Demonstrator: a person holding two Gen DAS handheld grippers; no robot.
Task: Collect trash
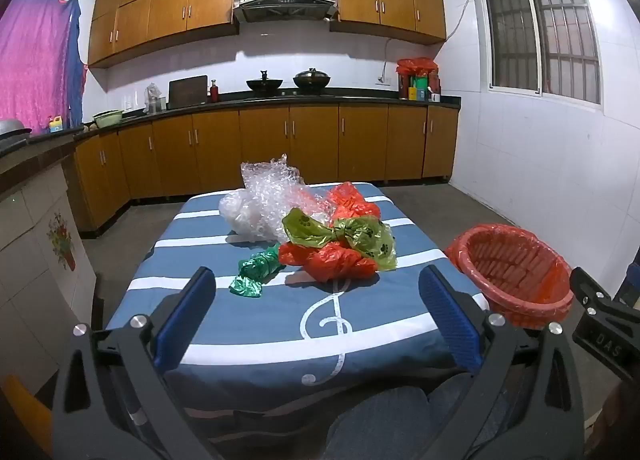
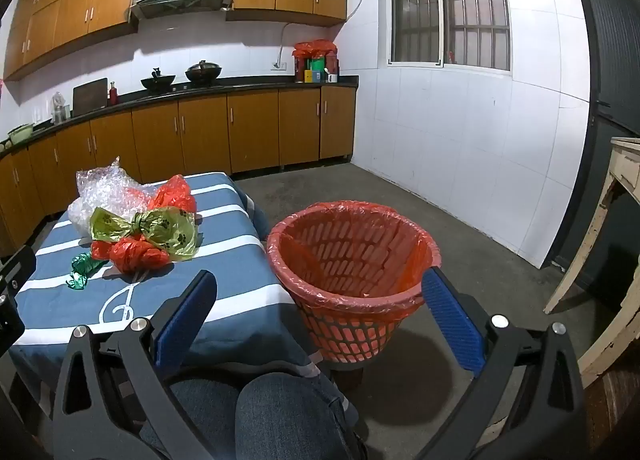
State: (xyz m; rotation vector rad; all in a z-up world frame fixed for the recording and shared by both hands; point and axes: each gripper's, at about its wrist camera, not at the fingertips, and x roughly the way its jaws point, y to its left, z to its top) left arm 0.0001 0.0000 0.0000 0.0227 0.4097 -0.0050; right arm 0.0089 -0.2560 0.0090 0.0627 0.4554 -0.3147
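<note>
Crinkled plastic trash sits heaped mid-table: a red bag (image 1: 332, 260) nearest, a green wad (image 1: 254, 274) at its 9 o'clock. The lined red basket (image 2: 352, 256) stands at 3 o'clock, off the table edge. Left gripper (image 1: 316, 300) and right gripper (image 2: 320, 304) both gape wide, holding nothing. Slick film may slip free or drag neighbours off the table.

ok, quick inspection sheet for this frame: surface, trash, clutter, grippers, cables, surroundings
Surface: table under a blue cloth with white stripes and a treble clef.
Job's things: red bag, yellow-green paw-print bag, green wrapper, bubble wrap and a second red bag piled mid-table; red bin with a red liner beside the table, looks empty.
Clutter: nothing seen on the table besides trash.
Grippers: left gripper and right gripper both open, holding nothing.
Cables: one wall cable running to a socket.
Surroundings: kitchen counter with woks, wood cabinets, barred window.
</note>
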